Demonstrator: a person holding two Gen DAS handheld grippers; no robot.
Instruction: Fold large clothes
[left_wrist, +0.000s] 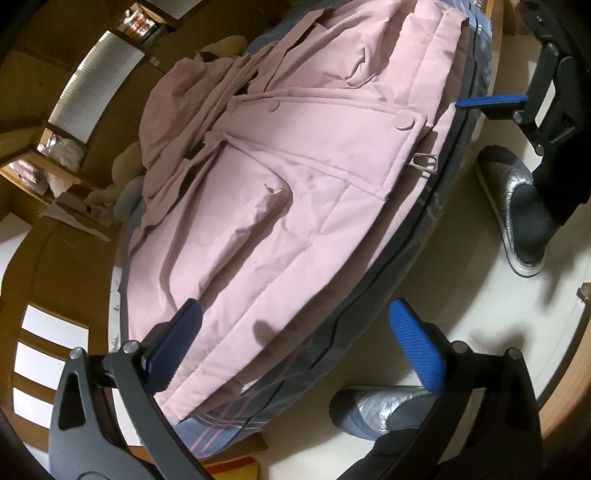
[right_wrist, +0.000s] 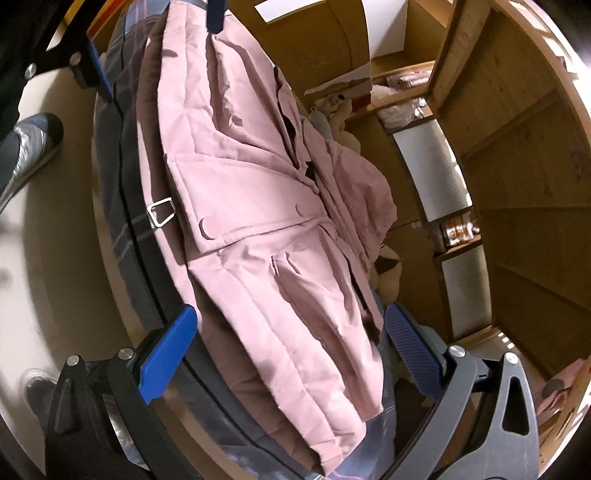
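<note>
A large pink quilted coat (left_wrist: 280, 192) lies spread on a bed with a grey-blue plaid cover (left_wrist: 369, 332); it also shows in the right wrist view (right_wrist: 258, 221). A metal buckle (left_wrist: 424, 162) hangs at its edge. My left gripper (left_wrist: 295, 347) is open, its jaws wide apart over the coat's hem corner at the bed edge, holding nothing. My right gripper (right_wrist: 291, 358) is open, its jaws straddling the other end of the coat. The right gripper's blue pad (left_wrist: 491, 100) shows in the left wrist view at upper right; the left gripper's pads (right_wrist: 99, 79) show at the top of the right wrist view.
The person's silver padded shoes (left_wrist: 517, 210) (left_wrist: 380, 410) stand on the pale floor (left_wrist: 461, 258) beside the bed. Wooden shelves (right_wrist: 517, 184) with clutter and plush toys (right_wrist: 340, 110) stand behind the bed. Cardboard boxes (right_wrist: 325, 40) sit at the far end.
</note>
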